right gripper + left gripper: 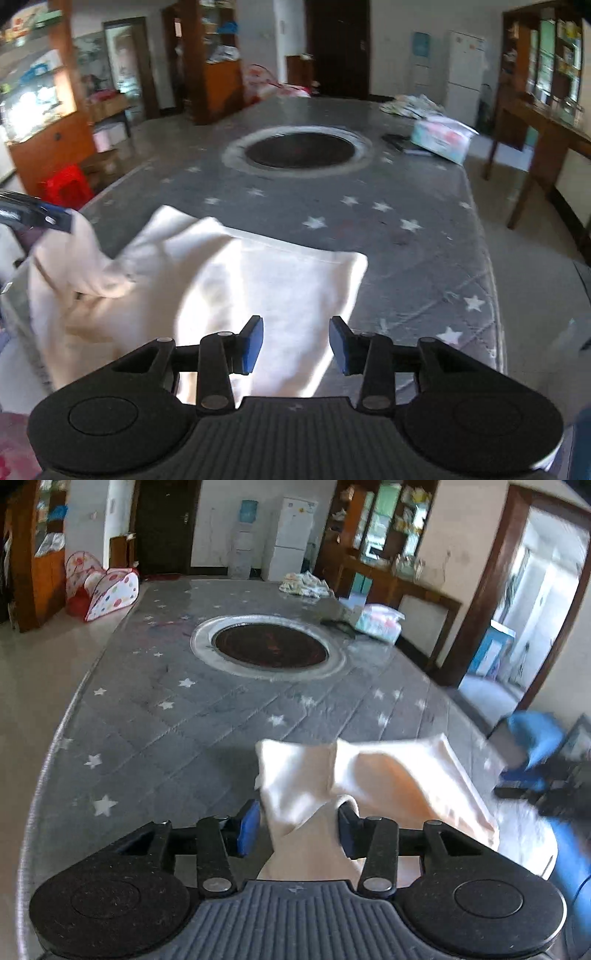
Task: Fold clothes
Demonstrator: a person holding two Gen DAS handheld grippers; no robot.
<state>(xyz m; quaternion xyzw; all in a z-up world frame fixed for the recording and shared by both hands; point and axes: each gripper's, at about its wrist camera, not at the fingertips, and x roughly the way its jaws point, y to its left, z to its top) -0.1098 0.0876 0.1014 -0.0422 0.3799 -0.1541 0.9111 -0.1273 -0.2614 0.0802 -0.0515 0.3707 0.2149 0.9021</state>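
Cream garment on star-patterned table, two handheld grippers.

Left wrist view: left gripper (300, 825), lower centre, blue pads (248, 827) apart with a gathered fold of the cream garment (388, 775) running between them; firm clamping cannot be told. Right wrist view: right gripper (296, 343), lower centre, jaws apart and empty above the garment, which lies lower left on the grey table (406, 236); dark round inset (299, 151) upper centre.

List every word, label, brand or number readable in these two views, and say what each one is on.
None can be read.
White fridge: marks near its top, too blurred.
Water dispenser: blue bottle label, too small.
Plastic-wrapped package on the table: colourful print, blurred.
Cream garment: no print shows.
Left gripper and right gripper: no markings.
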